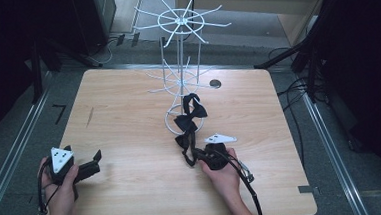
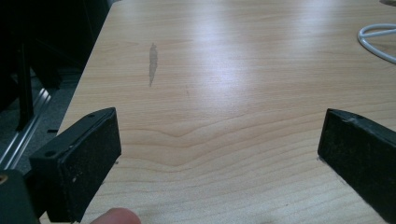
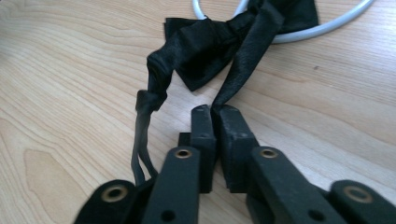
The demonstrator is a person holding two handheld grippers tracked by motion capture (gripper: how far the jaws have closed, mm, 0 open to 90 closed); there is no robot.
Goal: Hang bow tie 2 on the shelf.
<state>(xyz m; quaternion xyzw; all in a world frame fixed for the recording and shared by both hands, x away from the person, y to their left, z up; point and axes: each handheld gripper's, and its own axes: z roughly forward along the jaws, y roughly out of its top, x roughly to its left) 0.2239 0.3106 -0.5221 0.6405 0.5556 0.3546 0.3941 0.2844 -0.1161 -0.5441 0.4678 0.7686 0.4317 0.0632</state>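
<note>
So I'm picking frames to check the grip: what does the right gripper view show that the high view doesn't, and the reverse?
The right gripper view alone shows the right gripper with its jaws pressed shut on a strap of the black bow tie. The high view alone shows the whole white wire rack, a second bow tie hanging on it, and the left gripper open near the table's left edge. Both share the wooden table, the bow tie by the rack's base ring, and the right gripper.
</note>
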